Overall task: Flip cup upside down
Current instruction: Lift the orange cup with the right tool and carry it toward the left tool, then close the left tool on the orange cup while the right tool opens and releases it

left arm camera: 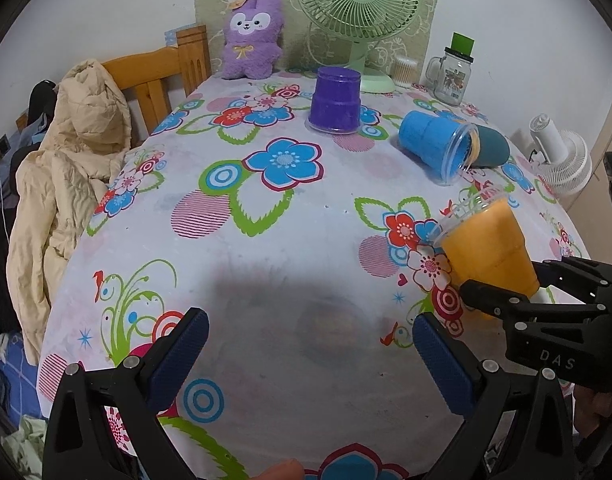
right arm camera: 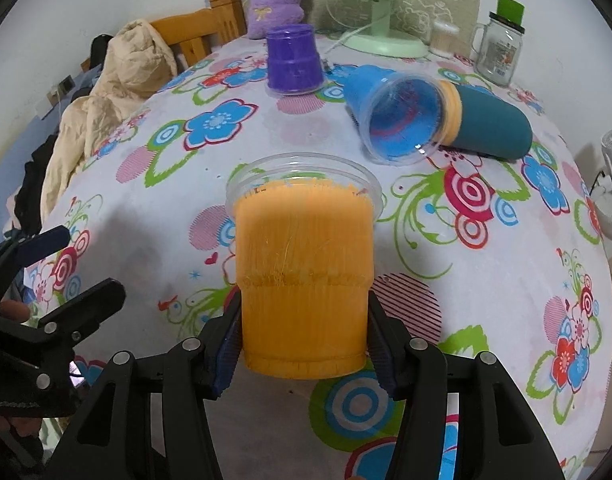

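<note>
The flowered table [left arm camera: 266,240] carries three plastic cups and one teal cup [right arm camera: 494,126]. My left view alone shows my left gripper [left arm camera: 310,354] spread wide over bare cloth, holding nothing. The purple cup [left arm camera: 335,100] stands inverted; the blue cup [left arm camera: 436,142] lies sideways. My right gripper [right arm camera: 304,338] clamps the orange cup [right arm camera: 304,276] near its base, above the near table, rim pointing away, tilted upward.
</note>
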The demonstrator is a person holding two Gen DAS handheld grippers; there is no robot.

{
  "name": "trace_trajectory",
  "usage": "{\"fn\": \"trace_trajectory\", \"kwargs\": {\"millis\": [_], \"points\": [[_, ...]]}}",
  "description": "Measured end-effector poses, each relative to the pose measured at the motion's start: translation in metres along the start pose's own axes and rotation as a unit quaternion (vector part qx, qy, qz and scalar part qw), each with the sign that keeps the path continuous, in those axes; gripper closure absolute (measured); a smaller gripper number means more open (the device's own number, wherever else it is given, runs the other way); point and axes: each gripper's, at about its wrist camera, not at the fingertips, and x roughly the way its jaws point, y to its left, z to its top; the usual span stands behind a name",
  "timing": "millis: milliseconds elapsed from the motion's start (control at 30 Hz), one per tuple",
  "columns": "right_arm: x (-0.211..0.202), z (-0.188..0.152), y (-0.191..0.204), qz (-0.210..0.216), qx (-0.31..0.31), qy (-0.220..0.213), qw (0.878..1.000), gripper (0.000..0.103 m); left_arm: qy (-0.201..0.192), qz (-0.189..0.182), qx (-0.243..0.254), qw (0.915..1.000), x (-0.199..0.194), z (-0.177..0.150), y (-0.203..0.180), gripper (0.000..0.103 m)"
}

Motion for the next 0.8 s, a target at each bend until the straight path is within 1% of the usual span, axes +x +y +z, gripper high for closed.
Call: {"fn": "trace_trajectory", "kwargs": {"millis": [67, 200, 233, 300, 367, 567, 800], "points": [[0.001, 0.000, -0.003, 0.004, 0.009, 0.007, 1.000, 0.044, -0.001, 0.002, 0.001, 1.0000, 0.000, 0.000, -0.001, 0.000], [0.000, -0.001, -0.007, 0.017, 0.017, 0.008, 1.000, 0.043, 0.001, 0.002, 0.002, 1.0000, 0.000, 0.001, -0.002, 0.000], [-0.001, 0.000, -0.009, 0.024, 0.022, 0.011, 0.999, 0.041, 0.002, 0.001, 0.003, 1.0000, 0.000, 0.002, -0.003, 0.000], [-0.004, 0.000, -0.011, 0.031, 0.029, 0.011, 0.999, 0.030, 0.001, 0.000, 0.005, 1.0000, -0.002, 0.005, -0.004, 0.000], [-0.010, 0.001, -0.013, 0.034, 0.031, 0.001, 0.999, 0.027, -0.006, -0.002, 0.006, 1.0000, -0.005, 0.008, -0.006, 0.000], [-0.032, 0.002, -0.029, 0.041, 0.047, -0.022, 0.998, 0.025, -0.019, -0.015, 0.018, 0.9995, -0.013, 0.020, -0.018, 0.000], [-0.063, -0.006, -0.052, 0.044, 0.063, -0.052, 0.996, 0.025, -0.025, -0.033, 0.051, 0.9978, -0.016, 0.031, -0.052, 0.000]]}}
